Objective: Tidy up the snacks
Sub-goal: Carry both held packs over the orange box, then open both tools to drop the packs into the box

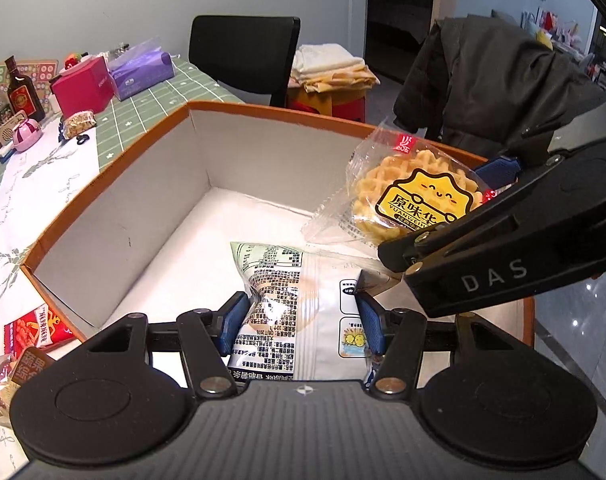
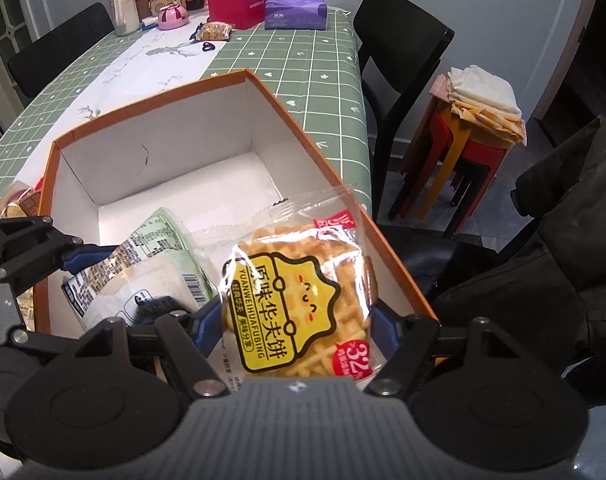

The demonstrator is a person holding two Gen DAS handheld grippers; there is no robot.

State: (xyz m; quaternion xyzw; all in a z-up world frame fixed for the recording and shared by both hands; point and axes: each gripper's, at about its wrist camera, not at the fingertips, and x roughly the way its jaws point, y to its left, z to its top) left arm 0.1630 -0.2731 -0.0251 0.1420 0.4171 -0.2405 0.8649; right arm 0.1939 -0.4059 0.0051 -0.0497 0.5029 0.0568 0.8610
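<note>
Two snack packets hang over one orange-rimmed box on the table.
The left gripper has its jaws clenched on a white-and-green packet; the right gripper grasps a waffle biscuit packet just inside the box's near corner.

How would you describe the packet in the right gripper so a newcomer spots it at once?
Find the orange-rimmed cardboard box on the green checked table. Over its near right corner the right gripper holds a clear packet. Unlike the white and green packets beside it, it shows a golden waffle behind a yellow smiling label.
</note>
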